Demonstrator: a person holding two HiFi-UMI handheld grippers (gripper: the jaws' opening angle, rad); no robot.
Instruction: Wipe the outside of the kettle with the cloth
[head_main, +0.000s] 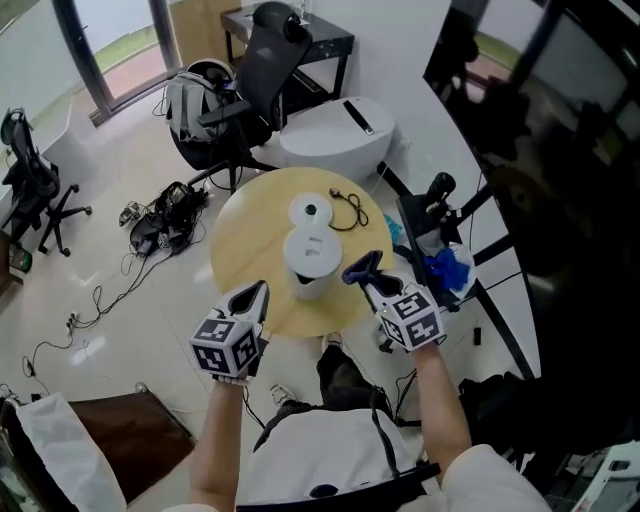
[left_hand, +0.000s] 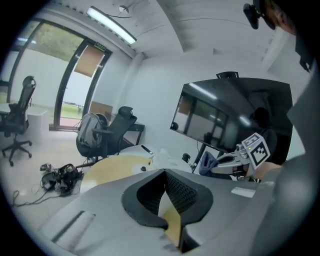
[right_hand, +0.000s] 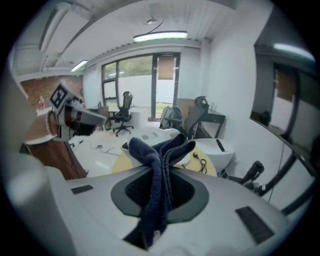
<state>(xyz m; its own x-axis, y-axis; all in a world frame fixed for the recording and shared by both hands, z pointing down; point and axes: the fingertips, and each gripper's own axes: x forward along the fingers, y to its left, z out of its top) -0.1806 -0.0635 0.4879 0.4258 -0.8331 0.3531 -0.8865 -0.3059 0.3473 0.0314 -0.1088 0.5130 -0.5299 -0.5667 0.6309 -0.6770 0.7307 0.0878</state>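
Note:
A white kettle (head_main: 308, 258) stands near the front of a round wooden table (head_main: 240, 245), with a white round disc (head_main: 310, 212) just behind it. My right gripper (head_main: 365, 266) hovers at the kettle's right side, shut on a dark blue cloth (head_main: 359, 269). In the right gripper view the cloth (right_hand: 159, 165) hangs folded between the pads and bunches above the tips of the right gripper (right_hand: 161, 150). My left gripper (head_main: 258, 292) is at the table's front edge, left of the kettle, apart from it. In its own view the left gripper (left_hand: 165, 174) is shut with nothing between the pads.
A black cable (head_main: 349, 208) lies on the table behind the kettle. A stand with blue cloths (head_main: 445, 264) is right of the table. A black office chair (head_main: 255, 70), a backpack (head_main: 195, 100) and floor cables (head_main: 160, 215) lie beyond. A dark screen (head_main: 560, 130) fills the right.

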